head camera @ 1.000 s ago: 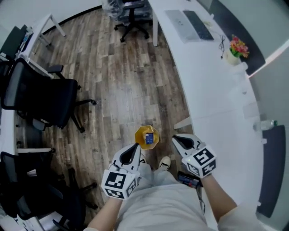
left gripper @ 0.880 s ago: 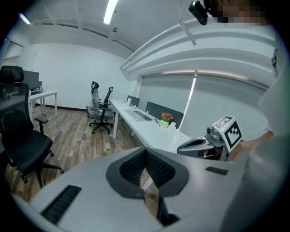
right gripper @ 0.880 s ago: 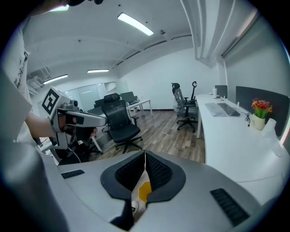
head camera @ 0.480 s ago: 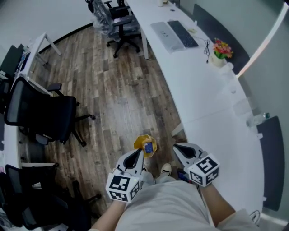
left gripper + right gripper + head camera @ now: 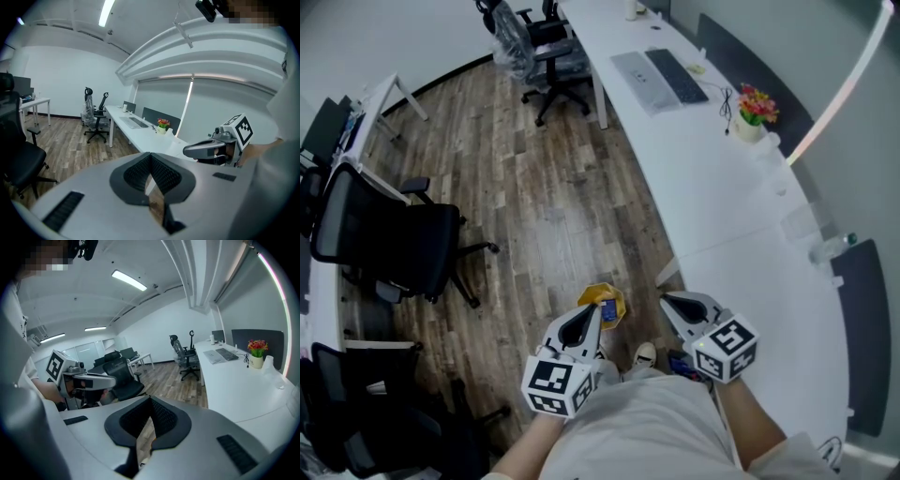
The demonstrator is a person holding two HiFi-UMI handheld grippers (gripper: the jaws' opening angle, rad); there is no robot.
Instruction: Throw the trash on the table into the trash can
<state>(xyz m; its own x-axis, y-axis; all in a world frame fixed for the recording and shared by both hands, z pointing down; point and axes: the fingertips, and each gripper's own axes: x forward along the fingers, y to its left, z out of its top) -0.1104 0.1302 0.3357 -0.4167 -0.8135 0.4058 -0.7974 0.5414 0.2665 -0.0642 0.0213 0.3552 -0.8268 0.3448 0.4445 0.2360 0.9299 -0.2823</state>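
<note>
Wood floor (image 5: 562, 206): trash can (image 5: 615, 298) upright, mouth up.

The left arm (image 5: 517, 456) and right arm (image 5: 757, 427) reach forward, side by side and apart. The left gripper (image 5: 592, 314) and right gripper (image 5: 669, 302) point ahead and slightly down. Each gripper's jaws are pressed together at the tips, with nothing between them.

No legible text, labels, brands or numbers, anywhere in view
</note>
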